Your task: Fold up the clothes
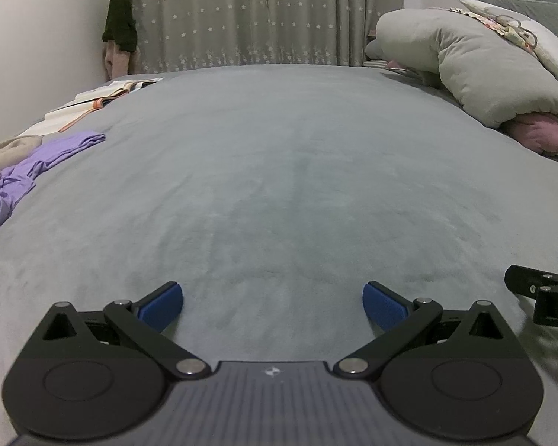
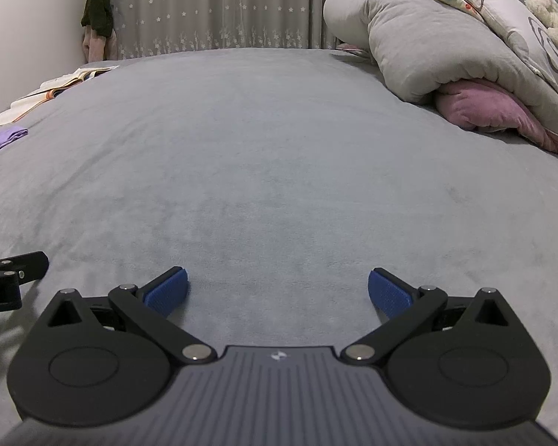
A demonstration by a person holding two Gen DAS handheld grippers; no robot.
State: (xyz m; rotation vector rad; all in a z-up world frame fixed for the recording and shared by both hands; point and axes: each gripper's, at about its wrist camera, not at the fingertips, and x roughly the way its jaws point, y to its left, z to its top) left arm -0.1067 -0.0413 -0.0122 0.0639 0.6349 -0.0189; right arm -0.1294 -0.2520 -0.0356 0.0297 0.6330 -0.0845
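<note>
A crumpled purple garment (image 1: 22,174) lies at the far left of the grey bed cover (image 1: 279,171), beside a beige garment (image 1: 7,152). In the right wrist view only a purple corner (image 2: 3,139) of that garment shows at the left edge. My left gripper (image 1: 273,304) hovers low over the bare cover, open, with nothing between its blue pads. My right gripper (image 2: 279,291) is likewise open and empty over the cover (image 2: 279,171). Each gripper's black linkage shows at the edge of the other's view, so they sit side by side.
An open book (image 1: 104,94) lies at the bed's far left edge. A rolled grey duvet (image 1: 476,70) over a pink pillow (image 1: 539,133) fills the right side. Star-patterned curtains (image 1: 264,11) hang behind, with dark clothing (image 1: 119,18) hanging at the left wall.
</note>
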